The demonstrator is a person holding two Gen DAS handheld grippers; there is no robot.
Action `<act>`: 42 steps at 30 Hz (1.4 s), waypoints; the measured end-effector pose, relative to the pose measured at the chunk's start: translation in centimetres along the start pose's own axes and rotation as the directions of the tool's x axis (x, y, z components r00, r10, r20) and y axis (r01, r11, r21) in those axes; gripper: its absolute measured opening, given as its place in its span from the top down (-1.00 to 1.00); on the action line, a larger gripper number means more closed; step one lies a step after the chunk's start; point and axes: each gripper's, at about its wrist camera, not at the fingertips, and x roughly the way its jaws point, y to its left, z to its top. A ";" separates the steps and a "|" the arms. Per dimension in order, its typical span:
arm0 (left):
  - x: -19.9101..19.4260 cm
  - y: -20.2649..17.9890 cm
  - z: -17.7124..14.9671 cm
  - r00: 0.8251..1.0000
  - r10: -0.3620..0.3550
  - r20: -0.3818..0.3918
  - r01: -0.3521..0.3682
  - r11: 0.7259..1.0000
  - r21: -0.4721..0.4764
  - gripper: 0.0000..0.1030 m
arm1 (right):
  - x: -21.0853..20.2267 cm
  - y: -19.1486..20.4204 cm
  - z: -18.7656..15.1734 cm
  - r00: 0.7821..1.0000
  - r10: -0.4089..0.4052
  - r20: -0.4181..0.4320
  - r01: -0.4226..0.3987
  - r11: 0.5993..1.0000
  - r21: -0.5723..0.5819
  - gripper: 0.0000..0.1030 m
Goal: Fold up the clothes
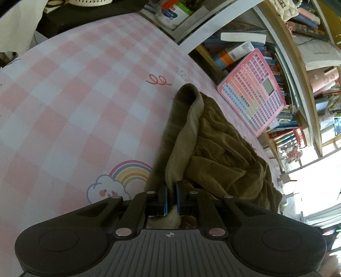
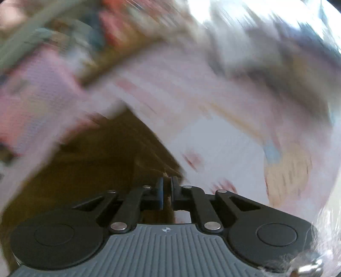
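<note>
An olive-brown fleece garment [image 1: 215, 147] lies bunched on the pink checked tablecloth [image 1: 74, 102], toward its right side. My left gripper [image 1: 171, 191] is shut on a lighter folded edge of it, which rises in a ridge away from the fingers. The right wrist view is heavily blurred by motion. There the same brown garment [image 2: 96, 162] fills the lower left, and my right gripper [image 2: 167, 187] is shut on its edge, a strip of cloth showing between the narrow jaws.
A pink keyboard-like toy board [image 1: 253, 91] leans against a bookshelf [image 1: 302, 74] packed with books along the table's right edge. A white tub [image 1: 170, 15] stands at the far edge. A rainbow-and-cloud print [image 1: 119, 183] marks the cloth near my left gripper.
</note>
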 end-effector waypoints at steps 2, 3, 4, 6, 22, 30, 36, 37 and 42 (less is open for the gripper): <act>0.0 -0.5 0.0 1.000 0.020 -0.011 -0.020 1.000 0.015 0.78 | -5.0 1.8 1.3 0.990 0.084 0.111 -0.074 0.993 -0.092 0.89; -0.1 -0.8 0.1 0.999 0.030 -0.016 -0.029 0.999 0.026 0.78 | -7.3 2.0 1.7 0.982 0.106 0.157 -0.088 0.989 -0.121 0.89; -0.1 -1.0 0.1 0.999 0.039 -0.021 -0.038 0.999 0.036 0.78 | -9.0 1.6 1.8 0.977 0.099 0.187 -0.076 0.989 -0.127 0.89; 0.0 -1.2 0.0 0.999 0.038 -0.038 -0.036 0.999 0.037 0.78 | -10.6 -0.3 1.2 0.977 0.028 0.209 -0.008 0.995 -0.097 0.89; 0.4 -1.9 -1.1 0.993 -0.025 -0.114 0.032 0.998 0.060 0.76 | -1.4 -9.4 -9.0 0.918 -0.380 -0.115 0.385 0.923 0.022 0.71; -1.1 -2.3 -0.1 0.993 -0.031 -0.111 0.042 0.994 0.102 0.66 | -4.1 -4.0 -6.5 0.961 -0.255 0.103 0.263 0.963 -0.066 0.61; -1.7 -1.6 -0.6 0.990 -0.027 -0.140 0.037 0.997 0.072 0.18 | -3.1 1.9 -9.1 0.999 -0.019 -0.026 0.015 0.988 -0.153 0.54; -1.6 -1.6 -0.9 0.989 -0.018 -0.144 0.028 0.997 0.071 0.16 | -2.7 2.5 -9.8 0.999 -0.014 -0.049 0.006 0.987 -0.163 0.54; -0.8 -2.1 -1.8 0.990 0.036 -0.137 -0.021 0.994 0.108 0.25 | -1.5 4.1 -12.1 0.992 -0.048 -0.117 0.018 0.969 -0.246 0.54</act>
